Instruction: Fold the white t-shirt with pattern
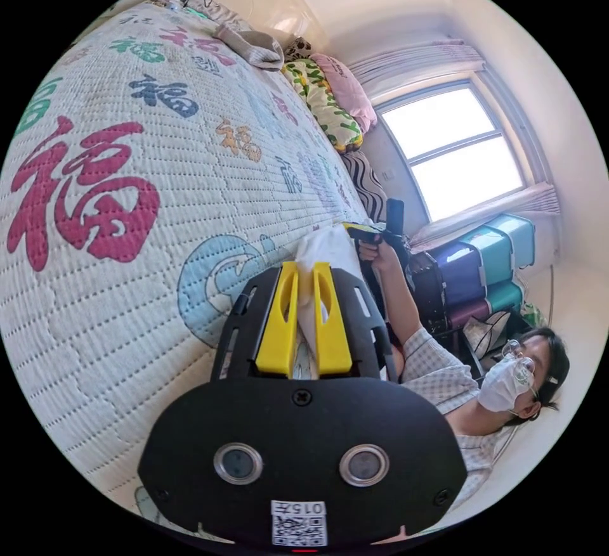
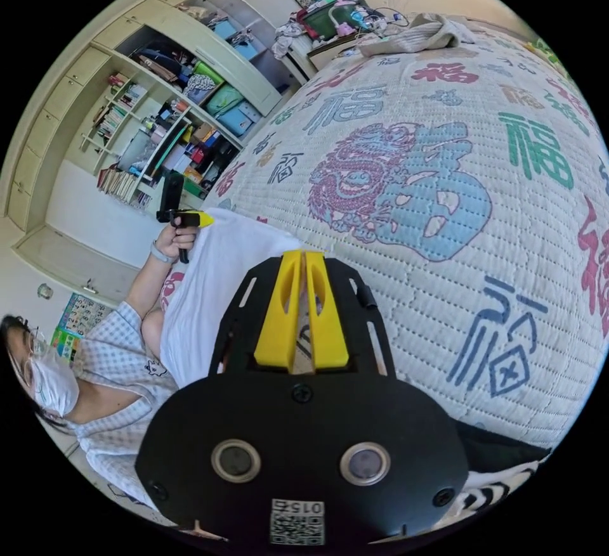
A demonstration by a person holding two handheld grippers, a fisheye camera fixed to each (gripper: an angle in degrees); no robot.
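Item: white t-shirt (image 2: pixel 216 290), held stretched between both claws at near edge of bed (image 2: pixel 444 201), over quilted cover.
Left claw (image 1: pixel 304 302): clenched on shirt edge, cloth bunched between jaws.
Right claw (image 2: pixel 303 302): clenched on fabric.
Progress: early by judgement; no finished fold visible, folding mostly left.

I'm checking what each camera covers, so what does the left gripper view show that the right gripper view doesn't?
Left gripper view: a bright window, stacked storage bins and pillows along the bed's edge. Right gripper view: open shelves packed with books and boxes, plus a cluttered bedside table. Both: the patterned bedspread, the white t-shirt pinched in closed yellow jaws, and the person holding both grippers.
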